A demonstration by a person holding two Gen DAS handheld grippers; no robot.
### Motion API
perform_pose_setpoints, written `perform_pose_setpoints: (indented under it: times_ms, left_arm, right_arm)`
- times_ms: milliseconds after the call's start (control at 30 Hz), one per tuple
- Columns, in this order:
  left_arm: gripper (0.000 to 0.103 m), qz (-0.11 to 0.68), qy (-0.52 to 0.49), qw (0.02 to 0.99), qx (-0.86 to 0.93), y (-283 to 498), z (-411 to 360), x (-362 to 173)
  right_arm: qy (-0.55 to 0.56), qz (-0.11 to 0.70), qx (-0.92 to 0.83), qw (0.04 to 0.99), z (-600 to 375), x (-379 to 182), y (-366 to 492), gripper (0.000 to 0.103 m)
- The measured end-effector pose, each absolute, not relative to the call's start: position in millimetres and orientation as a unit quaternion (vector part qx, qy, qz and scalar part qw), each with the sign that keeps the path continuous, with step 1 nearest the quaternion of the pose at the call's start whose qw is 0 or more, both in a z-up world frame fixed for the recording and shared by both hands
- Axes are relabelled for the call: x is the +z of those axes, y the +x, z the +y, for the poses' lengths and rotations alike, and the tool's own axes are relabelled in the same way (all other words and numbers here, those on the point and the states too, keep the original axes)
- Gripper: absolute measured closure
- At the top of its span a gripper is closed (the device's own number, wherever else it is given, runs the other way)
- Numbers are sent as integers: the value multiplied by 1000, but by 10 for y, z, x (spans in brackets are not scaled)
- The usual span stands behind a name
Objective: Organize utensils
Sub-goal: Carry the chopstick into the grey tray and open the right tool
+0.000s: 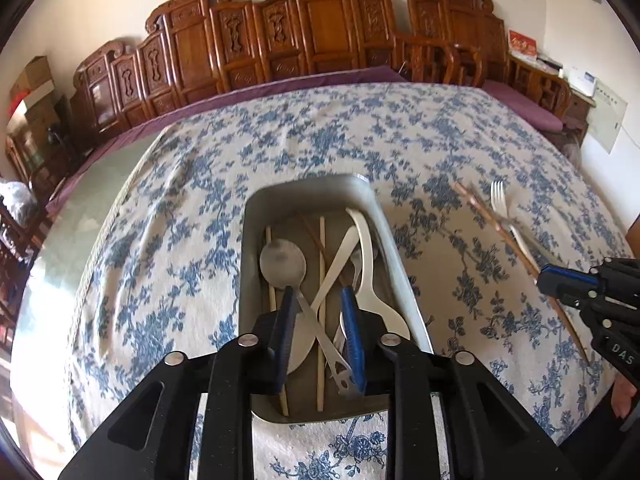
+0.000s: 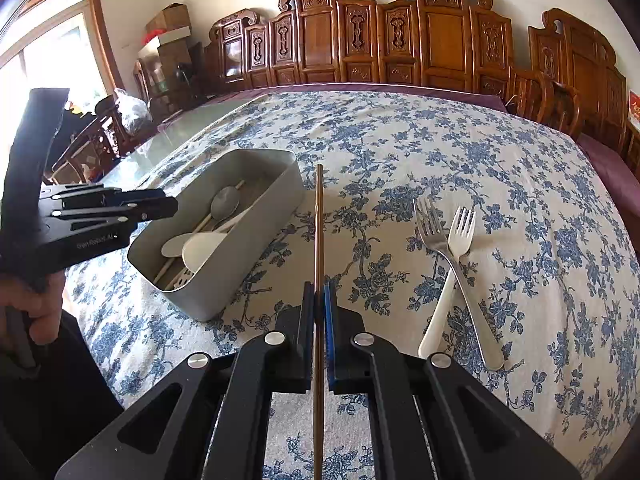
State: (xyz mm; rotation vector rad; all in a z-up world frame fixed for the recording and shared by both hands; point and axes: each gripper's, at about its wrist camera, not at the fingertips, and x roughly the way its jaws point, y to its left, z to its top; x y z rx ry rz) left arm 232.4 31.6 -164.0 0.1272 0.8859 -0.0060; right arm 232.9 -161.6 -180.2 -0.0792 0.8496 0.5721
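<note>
A grey tray (image 1: 249, 240) (image 2: 240, 268) holds a metal spoon (image 1: 282, 260), white plastic spoons (image 1: 370, 280), pale chopsticks (image 1: 321, 264) and other cutlery. My left gripper (image 1: 318, 292) (image 2: 170, 202) hangs over the tray's near end. Its jaws stand apart; the metal spoon's thin handle lies loose between them, untouched by the pads. My right gripper (image 2: 319, 286) (image 1: 546, 278) is shut on a brown chopstick (image 2: 318, 220), which points away over the cloth, right of the tray. A metal fork (image 2: 476, 312) and a white plastic fork (image 2: 438, 312) lie crossed on the cloth further right.
A blue-flowered cloth (image 2: 400, 140) covers the table; bare glass (image 2: 180, 136) shows at its far left. Carved wooden seats (image 2: 400, 40) line the wall behind. A person's hand (image 2: 40, 304) grips the left tool's handle.
</note>
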Motion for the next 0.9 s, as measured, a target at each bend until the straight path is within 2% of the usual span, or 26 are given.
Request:
perform_pose_setpoints:
  times_ms: [433,733,900]
  left_arm:
    - [75,405,32,914,-23,2402,594,-1520]
    - [65,416,-9,909,-17,2418,991,-1629]
    - [65,415,-26,910,-5,2388,1222,-1626]
  right_arm:
    - [-52,405,281,869,-1273,-1743,2477,97]
    - [-59,404,304,861,-858,-1665,2567,97]
    - [-47,406,317,856,-622,-1618,2693,97]
